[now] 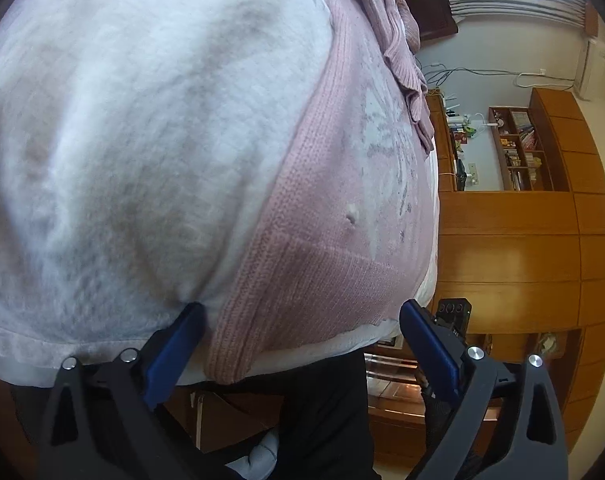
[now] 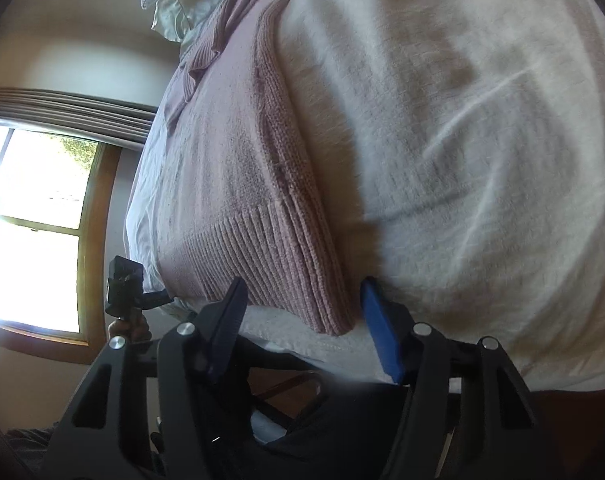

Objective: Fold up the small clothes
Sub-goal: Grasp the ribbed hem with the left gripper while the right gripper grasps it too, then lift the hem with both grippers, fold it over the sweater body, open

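Left wrist view: one pink knit sweater (image 1: 342, 200) lies flat on a white quilted bedcover (image 1: 142, 140), its ribbed hem toward me and a pale, worn print across its front, with a small bump in the knit near the middle. One sleeve (image 1: 386, 28) is folded in loose ridges over the upper part of the body. My left gripper (image 1: 302, 336) stands wide open at the near edge of the bed, its two blue fingers (image 1: 174, 352) spread to either side of the sweater's hem corner, clamping nothing; whether a pad touches the cloth I cannot tell. Beyond the bed stands a wooden wall unit (image 1: 542, 240) whose open shelves (image 1: 518, 148) hold books and small items too tiny to name. In the right wrist view the same sweater (image 2: 230, 184) shows its thick ribbed side edge and hem, lying near the bed's edge, with the bedcover (image 2: 442, 140) stretching away in soft creases and one pale pillow (image 2: 174, 4) at the far end. My right gripper (image 2: 302, 316) is also open, its two blue fingers (image 2: 382, 332) straddling the hem's near corner without closing on it. A bright window (image 2: 38, 220) with a wooden frame and one gathered curtain (image 2: 62, 108) fill the wall beyond, and the other gripper's camera mount (image 2: 124, 284) shows by the bed's edge.
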### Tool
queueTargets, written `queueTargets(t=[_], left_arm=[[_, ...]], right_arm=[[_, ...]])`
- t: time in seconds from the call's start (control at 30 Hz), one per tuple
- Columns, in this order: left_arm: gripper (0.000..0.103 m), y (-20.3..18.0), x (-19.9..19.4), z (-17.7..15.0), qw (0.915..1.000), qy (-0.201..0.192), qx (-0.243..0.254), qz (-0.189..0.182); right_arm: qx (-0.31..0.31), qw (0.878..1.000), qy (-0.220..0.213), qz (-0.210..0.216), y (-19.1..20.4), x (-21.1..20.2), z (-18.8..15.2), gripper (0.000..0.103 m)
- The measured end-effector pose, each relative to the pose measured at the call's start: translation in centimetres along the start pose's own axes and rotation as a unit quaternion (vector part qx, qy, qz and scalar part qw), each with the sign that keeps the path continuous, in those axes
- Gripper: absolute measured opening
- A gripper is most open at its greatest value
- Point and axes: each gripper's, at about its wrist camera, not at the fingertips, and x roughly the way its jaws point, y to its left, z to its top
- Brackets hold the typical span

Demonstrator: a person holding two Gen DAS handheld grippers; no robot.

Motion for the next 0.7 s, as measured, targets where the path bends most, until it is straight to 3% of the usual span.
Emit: queueTargets(t=[0.07,0.13,0.27,0.37,0.4,0.43,0.57,0.7], left_arm=[[0.086,0.0,0.2,0.1,0.9999,0.012,0.001,0.010],[0.056,0.4,0.4,0.0,0.9993,0.031,-0.003,0.022],[0.046,0.9,0.1,-0.3,0.9994,0.025,-0.007,0.024],[0.040,1.5,0.0,-0.6,0.9997,0.014,-0.021,0.008],[0.020,1.6,-0.1,-0.8,0.9996,0.011,-0.024,0.005],[0.008,1.5,-0.4,-1.0,0.9997,0.002,-0.022,0.007],[0.007,0.1,-1.3,-2.3,0.9996,-0.026,-0.001,-0.004],[0.007,-1.2,-3.2,-3.7,0.9974,-0.056,0.003,-0.045]], right_arm=[[-0.002,1.000,0.004,0.002,0.0,0.6,0.2,0.055],[-0.003,1.000,0.005,0.016,0.0,0.9,0.3,0.049],[-0.001,1.000,0.005,0.030,-0.2,1.5,0.1,0.042],[-0.002,1.000,0.001,0.025,-0.1,1.4,-0.1,0.013],[-0.006,1.000,-0.002,0.030,0.2,1.2,-0.3,0.010],[-0.010,0.999,-0.006,0.032,0.7,1.1,-0.6,0.008],[-0.012,0.999,-0.030,0.042,1.9,-0.4,-1.0,0.007],[-0.010,0.996,-0.056,0.068,3.0,-2.6,-1.8,0.007]])
